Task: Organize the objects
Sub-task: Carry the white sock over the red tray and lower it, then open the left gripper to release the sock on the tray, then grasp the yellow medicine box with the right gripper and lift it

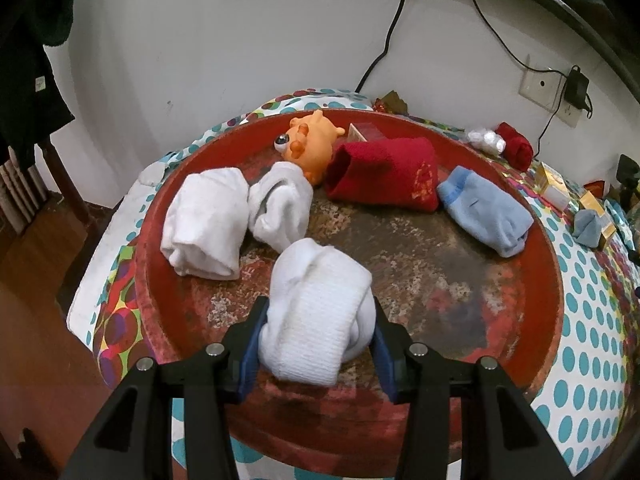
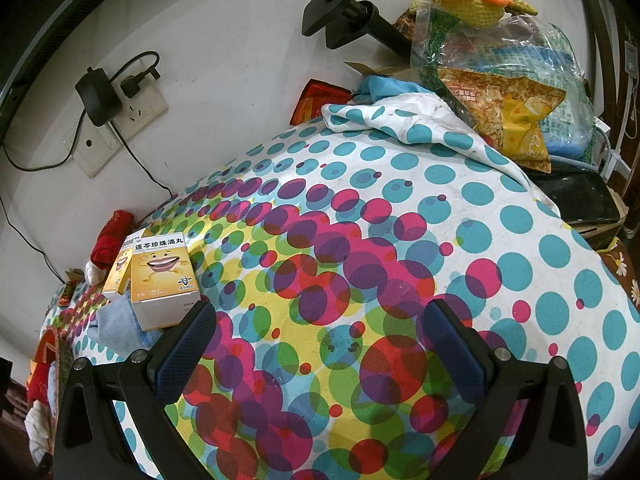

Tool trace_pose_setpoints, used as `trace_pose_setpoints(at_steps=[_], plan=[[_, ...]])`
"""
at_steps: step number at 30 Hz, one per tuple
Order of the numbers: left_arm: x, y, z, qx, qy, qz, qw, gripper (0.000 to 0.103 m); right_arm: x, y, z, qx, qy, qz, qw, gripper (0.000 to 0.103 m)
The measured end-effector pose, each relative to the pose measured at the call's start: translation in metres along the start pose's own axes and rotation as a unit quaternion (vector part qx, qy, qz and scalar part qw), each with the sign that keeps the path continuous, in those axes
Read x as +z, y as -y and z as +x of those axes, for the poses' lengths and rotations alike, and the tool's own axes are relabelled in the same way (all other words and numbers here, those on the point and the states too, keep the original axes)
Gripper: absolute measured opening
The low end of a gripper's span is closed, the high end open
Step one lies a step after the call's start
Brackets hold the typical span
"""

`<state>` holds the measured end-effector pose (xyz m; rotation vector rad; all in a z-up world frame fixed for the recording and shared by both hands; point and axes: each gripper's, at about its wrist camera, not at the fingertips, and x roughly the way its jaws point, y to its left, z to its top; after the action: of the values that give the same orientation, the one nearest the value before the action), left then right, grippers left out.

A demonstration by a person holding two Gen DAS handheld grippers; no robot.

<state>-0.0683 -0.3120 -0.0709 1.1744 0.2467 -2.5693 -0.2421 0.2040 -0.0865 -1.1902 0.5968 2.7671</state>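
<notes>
Left wrist view: the left tongs grip a rolled white sock just over the near part of the round red tray; farther in lie two white socks, a red sock, a blue sock and an orange toy. Placing appears under way; next, release onto bare tray. Right tongs gape empty over the spotted table; the left yellow box reads "连芩珍珠滴丸".
</notes>
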Motion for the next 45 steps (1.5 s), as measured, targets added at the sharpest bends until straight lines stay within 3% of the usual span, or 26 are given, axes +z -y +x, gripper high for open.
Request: trace_pose_setpoints(at_steps=[10, 16, 20, 22, 23, 26, 29, 32, 35, 38, 41, 43, 45], plan=[[-0.001, 0.010, 0.000, 0.003, 0.002, 0.017, 0.9998, 0.055, 0.000, -0.001, 0.001, -0.001, 0.000, 0.000, 1.000, 0.103], [0.015, 0.012, -0.058, -0.040, 0.108, 0.020, 0.9931, 0.056, -0.001, -0.001, 0.001, -0.002, -0.001, -0.001, 1.000, 0.103], [0.022, 0.000, -0.099, -0.051, 0.149, -0.005, 0.9875, 0.057, -0.001, -0.001, 0.002, -0.007, -0.003, -0.005, 1.000, 0.103], [0.010, -0.004, -0.120, -0.062, 0.168, -0.029, 0.9835, 0.065, -0.001, -0.005, 0.005, -0.021, -0.008, -0.015, 1.000, 0.103], [0.002, -0.006, -0.127, -0.075, 0.173, -0.045, 0.9810, 0.074, -0.002, -0.008, 0.006, -0.030, -0.011, -0.021, 0.999, 0.103], [-0.034, 0.005, -0.135, -0.098, 0.170, -0.060, 0.9786, 0.076, -0.002, -0.020, 0.013, -0.060, -0.029, -0.055, 0.996, 0.103], [-0.065, 0.029, -0.124, -0.108, 0.159, -0.025, 0.9810, 0.076, 0.001, -0.039, 0.012, -0.053, -0.030, -0.090, 0.994, 0.103], [-0.072, 0.046, -0.115, -0.131, 0.143, 0.002, 0.9810, 0.076, 0.010, -0.061, 0.009, -0.043, -0.024, -0.107, 0.993, 0.103], [-0.073, 0.052, -0.112, -0.144, 0.139, 0.008, 0.9798, 0.076, 0.019, -0.084, 0.016, 0.000, -0.041, -0.108, 0.993, 0.103], [-0.073, 0.052, -0.105, -0.143, 0.129, 0.012, 0.9811, 0.076, 0.026, -0.103, 0.030, -0.006, -0.053, -0.113, 0.992, 0.102], [-0.072, 0.045, -0.100, -0.145, 0.119, -0.004, 0.9822, 0.076, 0.029, -0.106, 0.042, 0.016, -0.069, -0.075, 0.995, 0.087], [-0.071, 0.042, -0.097, -0.149, 0.114, -0.014, 0.9822, 0.076, 0.029, -0.106, 0.053, 0.041, -0.089, -0.049, 0.994, 0.071], [-0.070, 0.042, -0.095, -0.148, 0.109, -0.013, 0.9829, 0.076, 0.026, -0.111, 0.059, 0.039, -0.099, -0.051, 0.993, 0.069]])
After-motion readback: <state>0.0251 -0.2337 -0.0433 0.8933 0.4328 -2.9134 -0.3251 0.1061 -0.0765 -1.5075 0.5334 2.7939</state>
